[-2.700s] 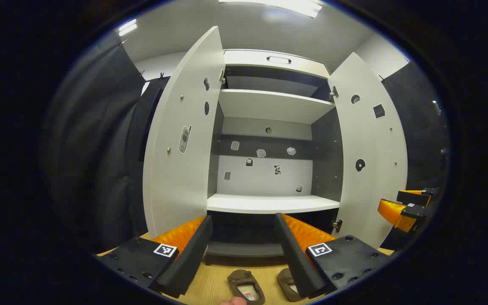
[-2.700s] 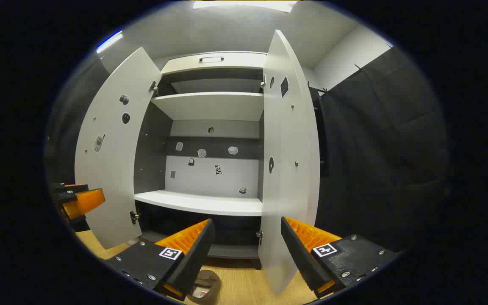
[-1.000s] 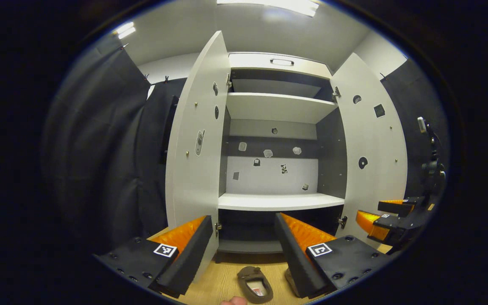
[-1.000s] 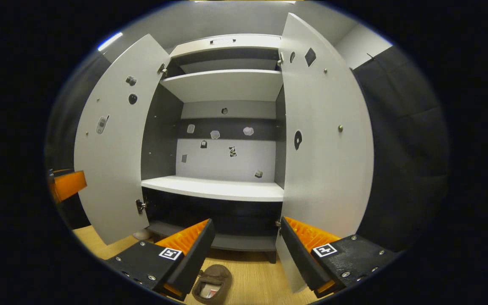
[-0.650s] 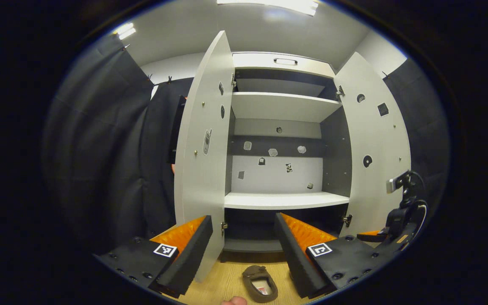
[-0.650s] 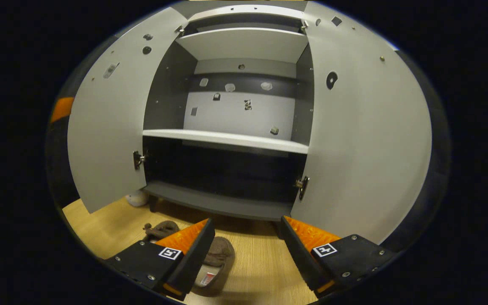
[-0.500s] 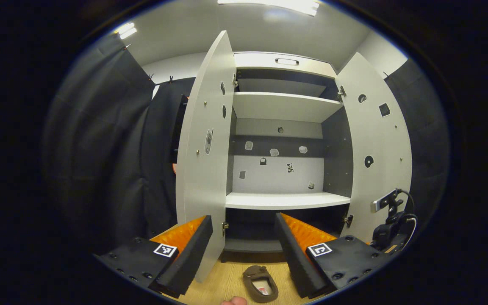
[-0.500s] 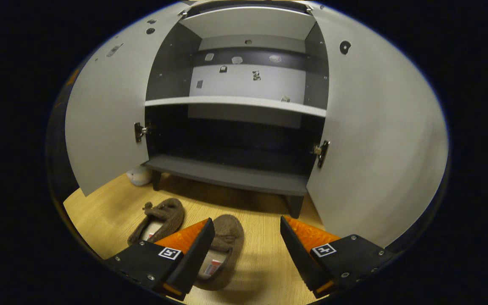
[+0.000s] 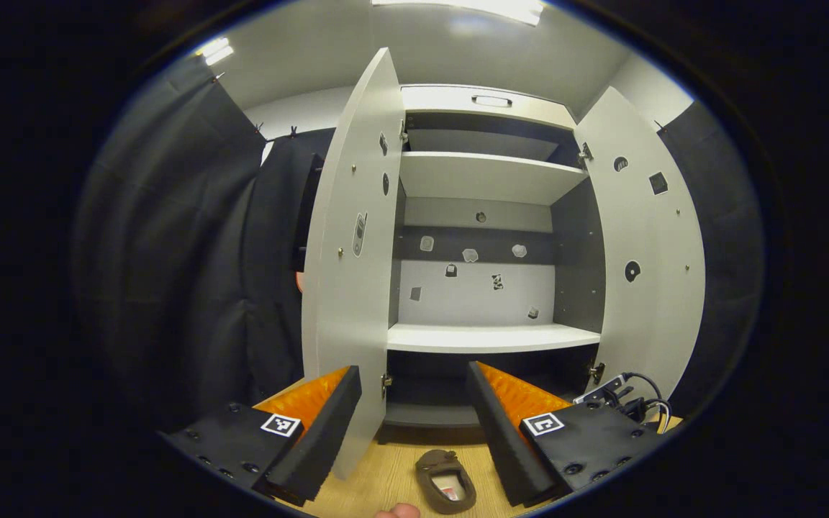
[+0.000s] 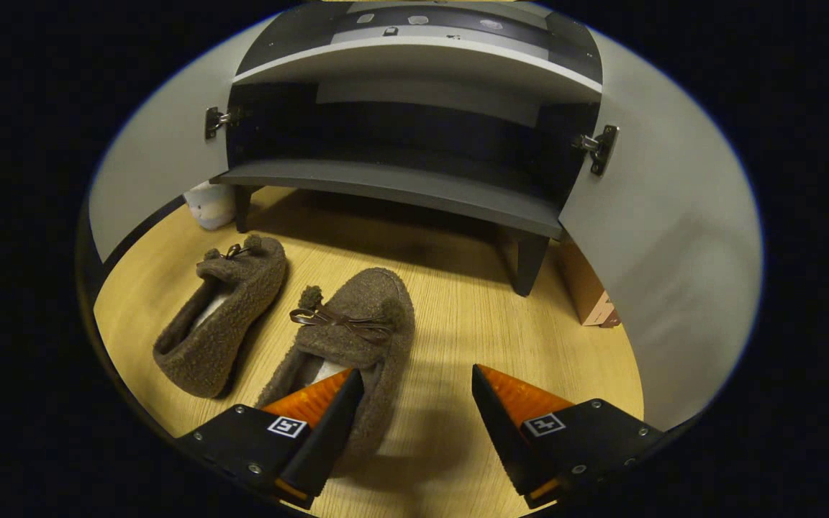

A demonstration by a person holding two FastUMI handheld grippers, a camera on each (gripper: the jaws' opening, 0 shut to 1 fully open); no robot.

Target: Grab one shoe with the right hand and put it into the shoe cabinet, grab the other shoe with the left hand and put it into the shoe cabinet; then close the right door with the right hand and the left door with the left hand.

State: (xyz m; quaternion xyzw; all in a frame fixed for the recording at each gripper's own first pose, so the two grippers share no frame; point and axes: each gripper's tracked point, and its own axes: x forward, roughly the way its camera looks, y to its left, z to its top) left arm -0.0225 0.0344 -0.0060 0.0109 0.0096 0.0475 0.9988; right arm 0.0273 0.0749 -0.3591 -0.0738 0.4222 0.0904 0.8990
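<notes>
Two brown fuzzy shoes lie on the wooden floor in front of the open shoe cabinet [image 10: 400,188]. In the right gripper view the right-hand shoe [image 10: 360,320] lies just ahead of my right gripper [image 10: 418,381], which is open and low over the floor; its left finger overlaps that shoe's heel. The left-hand shoe [image 10: 220,320] lies apart, further left. In the left gripper view my left gripper [image 9: 414,378] is open and held higher, facing the cabinet [image 9: 490,337], with one shoe [image 9: 447,480] below between its fingers.
Both cabinet doors stand open: the left door [image 9: 346,273] and the right door [image 9: 645,252]. A small white object [image 10: 206,203] sits by the cabinet's left leg and a cardboard box [image 10: 587,288] behind the right door [image 10: 666,237]. Black cloth hangs on both sides.
My right gripper has dropped and tilted down from facing the shelves to just above the shoes. The left gripper has shifted only slightly. Both stay open.
</notes>
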